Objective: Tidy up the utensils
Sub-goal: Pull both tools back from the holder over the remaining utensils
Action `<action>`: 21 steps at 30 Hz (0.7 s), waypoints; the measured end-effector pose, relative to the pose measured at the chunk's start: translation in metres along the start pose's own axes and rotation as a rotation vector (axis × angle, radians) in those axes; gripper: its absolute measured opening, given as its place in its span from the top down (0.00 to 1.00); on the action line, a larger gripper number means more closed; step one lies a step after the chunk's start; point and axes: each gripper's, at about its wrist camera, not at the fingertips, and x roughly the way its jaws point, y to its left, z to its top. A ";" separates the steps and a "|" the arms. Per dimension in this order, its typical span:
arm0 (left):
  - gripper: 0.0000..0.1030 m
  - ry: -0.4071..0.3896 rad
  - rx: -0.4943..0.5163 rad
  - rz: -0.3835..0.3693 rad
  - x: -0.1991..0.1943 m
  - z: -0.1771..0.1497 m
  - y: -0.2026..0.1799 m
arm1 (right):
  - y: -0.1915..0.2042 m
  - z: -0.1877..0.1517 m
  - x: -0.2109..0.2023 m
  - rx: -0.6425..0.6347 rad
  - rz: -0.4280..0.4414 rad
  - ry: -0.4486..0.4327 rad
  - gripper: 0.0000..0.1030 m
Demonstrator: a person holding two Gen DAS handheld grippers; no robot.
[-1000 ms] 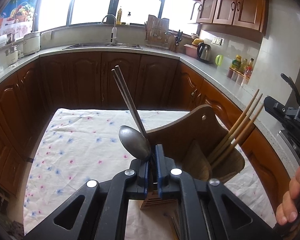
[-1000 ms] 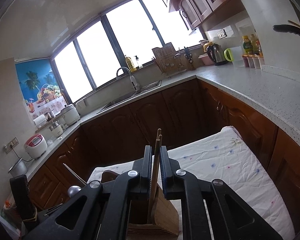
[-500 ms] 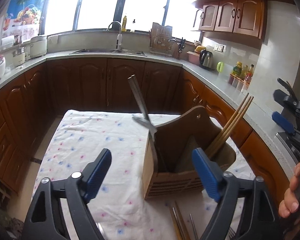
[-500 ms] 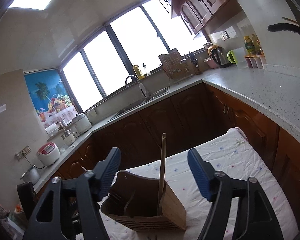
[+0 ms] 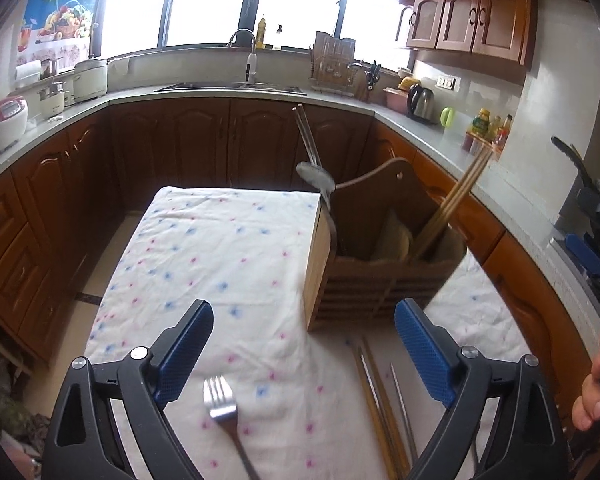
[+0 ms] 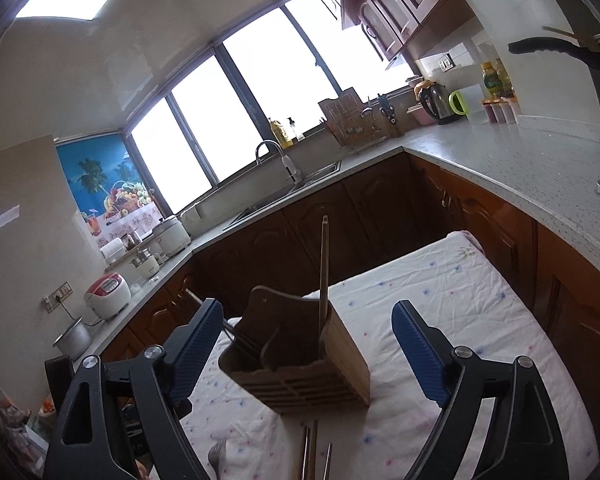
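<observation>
A wooden utensil holder [image 5: 384,256] stands on the flowered tablecloth [image 5: 228,248]. A metal spoon [image 5: 316,174] and metal chopsticks [image 5: 306,136] stand in its left compartment, wooden chopsticks [image 5: 456,200] in its right. My left gripper [image 5: 304,352] is open and empty, back from the holder. A fork [image 5: 220,404] lies just below it, with loose chopsticks [image 5: 380,400] to the right. In the right wrist view, my right gripper [image 6: 308,344] is open and empty above the holder [image 6: 300,368], where wooden chopsticks [image 6: 323,268] stand upright.
Brown cabinets and a grey countertop [image 5: 440,136] wrap around the table. A sink [image 5: 228,87], kettle [image 5: 420,102] and bottles [image 5: 486,128] sit on the counter. The person's right hand [image 5: 592,384] shows at the left wrist view's right edge.
Both grippers opened and pulled back from the holder. The spoon and metal chopsticks left the left gripper; the wooden chopsticks left the right gripper. All now stand in the holder.
</observation>
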 end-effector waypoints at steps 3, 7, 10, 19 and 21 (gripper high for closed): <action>0.09 0.001 0.021 0.019 -0.013 -0.007 -0.004 | 0.003 -0.009 -0.011 -0.013 0.001 0.017 0.13; 0.08 -0.009 0.050 0.032 -0.028 -0.016 -0.008 | 0.007 -0.023 -0.024 -0.040 -0.009 0.038 0.10; 0.08 -0.017 0.066 0.041 -0.038 -0.024 -0.010 | 0.011 -0.036 -0.032 -0.061 -0.015 0.057 0.10; 0.08 -0.022 0.084 0.034 -0.055 -0.043 -0.012 | 0.013 -0.068 -0.048 -0.101 -0.041 0.112 0.10; 0.08 -0.015 0.086 0.033 -0.055 -0.045 -0.011 | 0.014 -0.073 -0.049 -0.103 -0.044 0.125 0.10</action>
